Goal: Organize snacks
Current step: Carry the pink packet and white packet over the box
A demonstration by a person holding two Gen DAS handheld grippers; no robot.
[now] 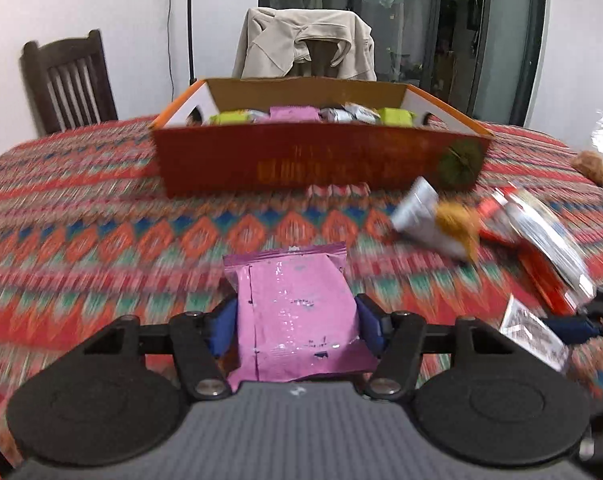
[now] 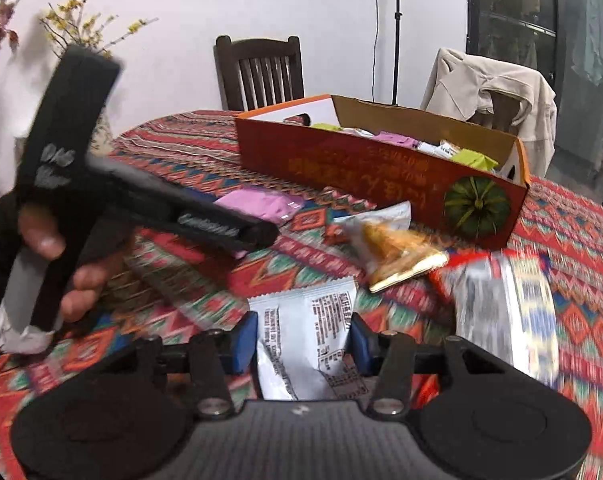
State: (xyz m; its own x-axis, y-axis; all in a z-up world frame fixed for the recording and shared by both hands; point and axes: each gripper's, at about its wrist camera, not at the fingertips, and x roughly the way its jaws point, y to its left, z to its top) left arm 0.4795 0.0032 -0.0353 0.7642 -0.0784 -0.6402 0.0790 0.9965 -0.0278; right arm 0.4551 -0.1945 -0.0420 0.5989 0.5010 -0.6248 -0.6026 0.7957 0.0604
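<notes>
Clearly both grippers have a snack between their pads, and the coming move turns on one relation — the orange cardboard box (image 1: 321,160) lies straight ahead of the left gripper (image 1: 297,320), across a clear strip of patterned tablecloth (image 1: 81,220).

Going left to right in the left wrist view: the left gripper has its blue pads (image 1: 223,330) against both side edges of one pink packet (image 1: 297,312). The packet's long axis runs forward along the fingers, toward the box. The jaws stand about half apart, and the pads appear to press the packet's sides.

Right of it lie loose snacks: one white pouch with a yellow-brown picture (image 1: 433,220), then one red-and-silver bag (image 1: 541,240).

In the right wrist view, the hand (image 2: 57,256) with the left tool sits at far left. The right gripper (image 2: 301,344) has one white printed sachet (image 2: 301,344) between its pads, jaws under half open; whether they squeeze it firmly is hard to tell. Its long axis also points forward.

From the right side the box sits ahead and slightly right, beyond the loose snacks, so the left hand looks to have the clearer path.

Inside the box several packets show — at least two green, one pink, a few silver; blur forbids an exact count.
</notes>
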